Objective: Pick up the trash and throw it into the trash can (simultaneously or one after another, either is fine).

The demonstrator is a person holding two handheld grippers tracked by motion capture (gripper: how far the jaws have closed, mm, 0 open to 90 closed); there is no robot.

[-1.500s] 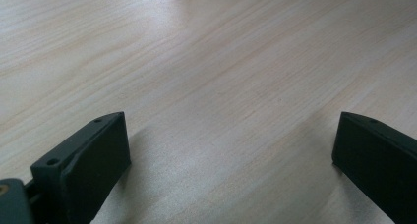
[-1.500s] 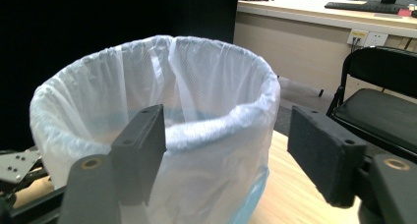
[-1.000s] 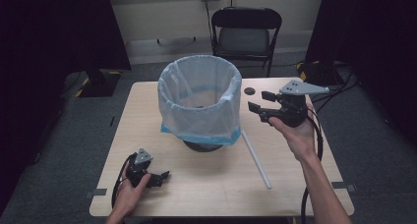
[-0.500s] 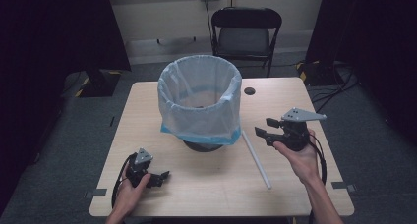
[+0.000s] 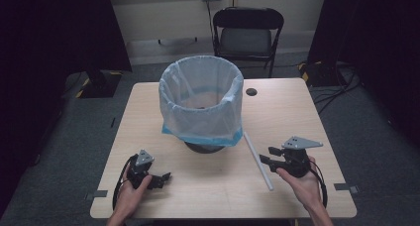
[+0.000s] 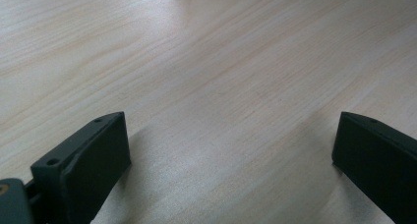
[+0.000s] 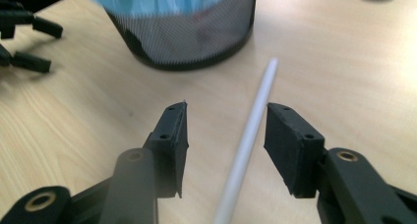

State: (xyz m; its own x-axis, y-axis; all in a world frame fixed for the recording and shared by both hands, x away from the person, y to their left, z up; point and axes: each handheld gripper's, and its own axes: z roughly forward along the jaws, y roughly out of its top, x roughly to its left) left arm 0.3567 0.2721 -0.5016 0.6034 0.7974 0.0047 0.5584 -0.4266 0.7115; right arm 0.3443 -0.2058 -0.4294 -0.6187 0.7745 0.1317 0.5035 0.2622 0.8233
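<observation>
The right gripper (image 7: 226, 135) — jaws just closing, not yet touching — straddles the white tube (image 7: 248, 135) beside the bin (image 5: 202, 104). The left gripper (image 5: 161, 179) rests open, in front of the bin.

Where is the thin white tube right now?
In the high view the thin white tube lies on the table, right of the mesh bin, between the right gripper's open jaws.

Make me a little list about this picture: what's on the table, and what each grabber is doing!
table: light wood
bin: black mesh bin lined with a pale blue bag, upright mid-table
stick: white stick lying flat, right of the bin
right gripper: low over the table, jaws either side of the stick and just been closing, not yet pressing it
left gripper: jaws wide open over bare wood, holding nothing
</observation>
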